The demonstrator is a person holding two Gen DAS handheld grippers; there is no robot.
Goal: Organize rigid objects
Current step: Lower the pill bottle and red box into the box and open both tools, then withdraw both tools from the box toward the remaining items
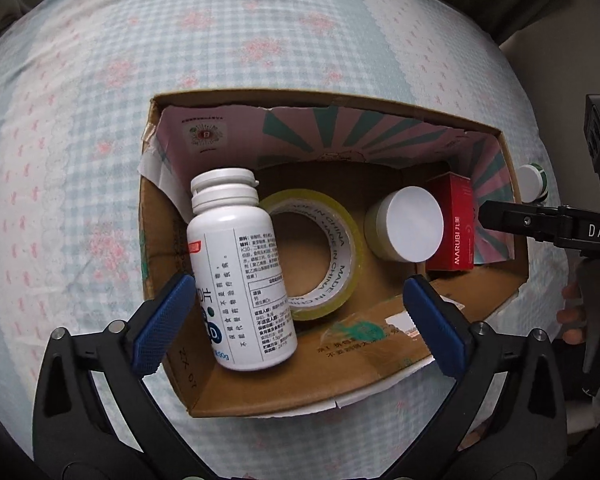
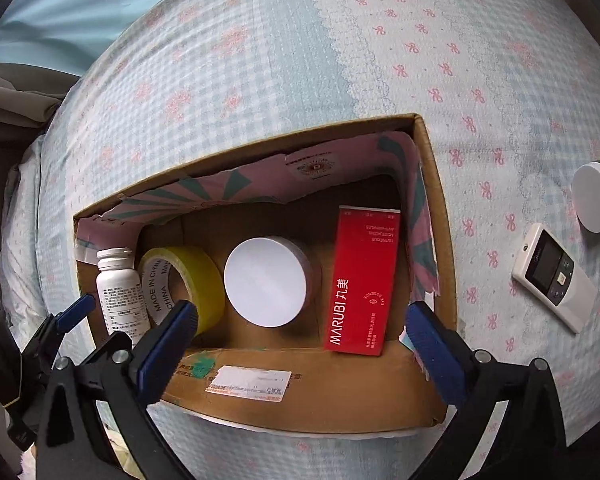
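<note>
An open cardboard box [image 1: 260, 392] [image 2: 308, 404] sits on a checked bedsheet. Inside lie a white pill bottle [image 1: 240, 272] [image 2: 118, 292], a yellow tape roll [image 1: 320, 256] [image 2: 188, 284], a white-lidded round jar [image 1: 408, 230] [image 2: 266, 282] and a red MARUBI carton [image 1: 454, 228] [image 2: 362, 280]. My left gripper [image 1: 296, 320] is open above the box's left part, its left pad beside the bottle. My right gripper [image 2: 300, 344] is open over the box's near wall, holding nothing; it shows at the right edge of the left wrist view [image 1: 500, 216].
Outside the box to the right, on the sheet, lie a white remote-like device [image 2: 552, 276] and a white-lidded green cup [image 2: 596, 196] [image 1: 534, 180]. Grey fabric lies at the far left in the right wrist view [image 2: 8, 96].
</note>
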